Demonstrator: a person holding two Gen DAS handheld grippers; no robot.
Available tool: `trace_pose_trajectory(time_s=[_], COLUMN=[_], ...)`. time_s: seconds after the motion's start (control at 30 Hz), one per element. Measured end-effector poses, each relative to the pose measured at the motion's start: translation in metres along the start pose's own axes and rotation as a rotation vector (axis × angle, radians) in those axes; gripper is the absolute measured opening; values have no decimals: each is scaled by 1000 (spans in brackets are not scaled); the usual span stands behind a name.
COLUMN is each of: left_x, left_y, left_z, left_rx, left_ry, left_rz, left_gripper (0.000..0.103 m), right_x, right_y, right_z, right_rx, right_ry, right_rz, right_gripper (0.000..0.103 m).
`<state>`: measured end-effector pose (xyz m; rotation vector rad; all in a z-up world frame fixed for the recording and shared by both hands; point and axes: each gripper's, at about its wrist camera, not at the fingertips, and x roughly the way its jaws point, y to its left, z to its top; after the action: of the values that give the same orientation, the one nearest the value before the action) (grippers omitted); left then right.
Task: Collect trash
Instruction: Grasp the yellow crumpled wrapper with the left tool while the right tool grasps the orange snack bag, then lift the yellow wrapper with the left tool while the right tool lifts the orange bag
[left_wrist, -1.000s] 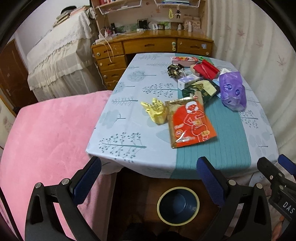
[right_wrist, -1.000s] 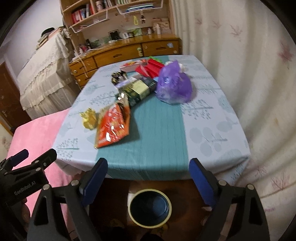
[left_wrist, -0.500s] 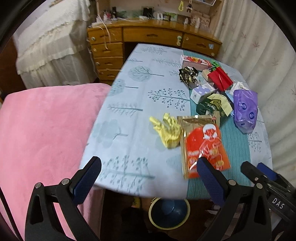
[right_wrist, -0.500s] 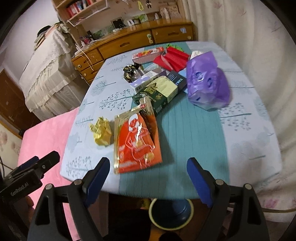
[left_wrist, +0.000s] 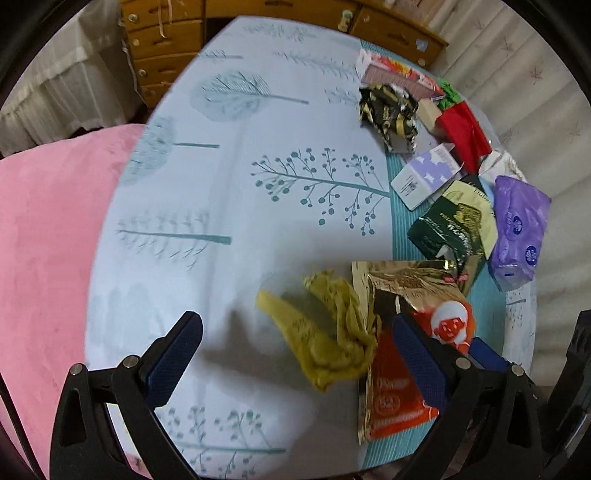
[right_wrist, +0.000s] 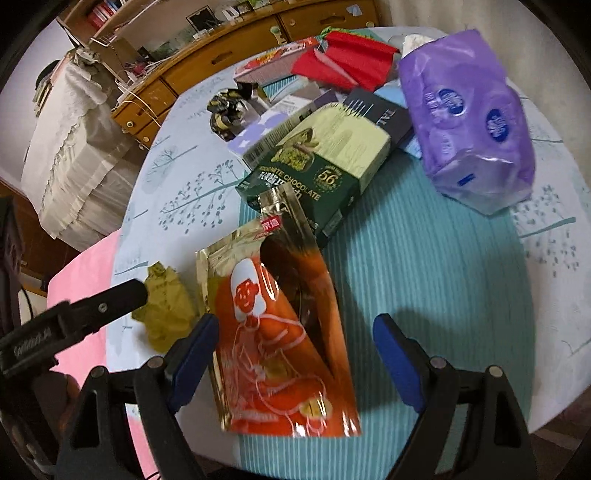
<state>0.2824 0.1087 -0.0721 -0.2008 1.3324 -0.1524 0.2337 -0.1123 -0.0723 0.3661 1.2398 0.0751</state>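
A crumpled yellow wrapper (left_wrist: 328, 332) lies on the pale tree-print tablecloth (left_wrist: 240, 166), and my left gripper (left_wrist: 293, 332) hangs open just over it, one finger on each side. An orange and gold snack bag (right_wrist: 280, 314) lies flat beside it, its torn top toward the green chocolate box (right_wrist: 325, 162). My right gripper (right_wrist: 295, 332) stands open over the bag's lower half. The yellow wrapper (right_wrist: 162, 306) and the left gripper's finger (right_wrist: 103, 306) show at the left of the right wrist view. Nothing is held.
Farther back lie a purple tissue pack (right_wrist: 469, 122), a red packet (right_wrist: 343, 59), a lavender box (left_wrist: 424, 177) and a black-gold crumpled wrapper (left_wrist: 388, 114). A pink cushioned seat (left_wrist: 48, 258) borders the table's left side. A wooden dresser (left_wrist: 166, 37) stands behind.
Both grippers have moved forward and down from the table's near edge to just above the trash. The blue bin under the table has dropped out of view.
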Motion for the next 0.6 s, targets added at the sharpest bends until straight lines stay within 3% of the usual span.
trace_pose_trajectory(time_s=[0.13, 0.3, 0.5, 0.53, 0.6], left_x=[17, 27, 29, 28, 25], left_y=[-4, -7, -23, -26, -31], left_z=[7, 7, 6, 7, 6], left_rx=[53, 94, 200, 210, 231], left_ry=[48, 72, 50, 44, 35], left_rz=[-9, -23, -11, -10, -8], left_gripper=[85, 74, 49, 44, 41], right_x=[12, 17, 20, 20, 18], right_y=[9, 27, 44, 45, 46], right_z=[-3, -5, -9, -9, -9], right_rx=[-11, -83, -149, -149, -139], right_ry=[16, 1, -21, -23, -24], right_rz=[-19, -90, -149, -144, -131], right_gripper=[82, 77, 51, 39, 30])
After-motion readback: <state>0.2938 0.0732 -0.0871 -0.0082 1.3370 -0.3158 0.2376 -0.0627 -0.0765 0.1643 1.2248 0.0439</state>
